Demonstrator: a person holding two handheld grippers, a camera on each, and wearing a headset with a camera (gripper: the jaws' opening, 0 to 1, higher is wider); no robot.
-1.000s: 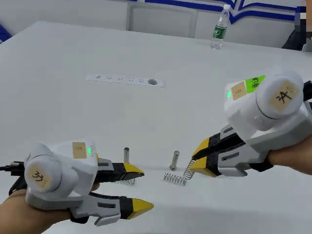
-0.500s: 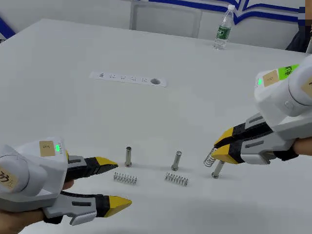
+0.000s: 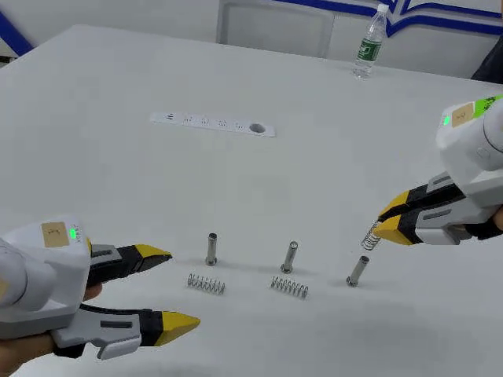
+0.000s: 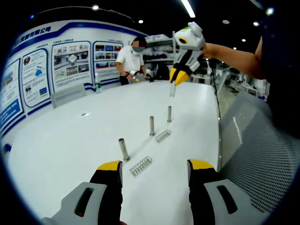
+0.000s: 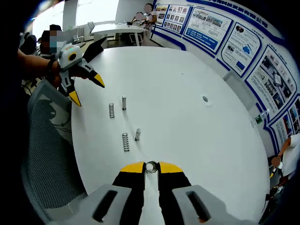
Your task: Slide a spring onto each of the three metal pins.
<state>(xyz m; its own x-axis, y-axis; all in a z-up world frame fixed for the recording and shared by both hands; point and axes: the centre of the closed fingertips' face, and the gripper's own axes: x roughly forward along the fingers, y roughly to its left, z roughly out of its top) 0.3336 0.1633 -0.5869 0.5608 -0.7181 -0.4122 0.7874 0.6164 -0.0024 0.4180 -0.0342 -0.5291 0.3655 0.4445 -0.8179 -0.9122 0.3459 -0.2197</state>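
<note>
the right claw [image 3: 387,225] is clenched on the held spring [image 3: 371,236]. it pinches only the top coils, so the rest hangs down with its open end free. in the right gripper view the coil sits end-on between the tips. it hangs to the right of the middle pin [image 3: 290,257], just above the right pin [image 3: 357,270] and apart from it. that grasp looks chosen so the open end can be lowered over the pin's top.

the left pin [image 3: 211,248] stands left of the middle pin. all three are upright on the tabletop [image 3: 118,181] and bare. the middle spring [image 3: 289,287] lies flat just in front of the middle pin, and the left spring [image 3: 206,283] lies to its front left. each seems laid by the pin it belongs to.

the left claw [image 3: 181,287] is released, its jaws wide apart. it hovers left of the middle pin near the left spring, likely ready to take it.
</note>
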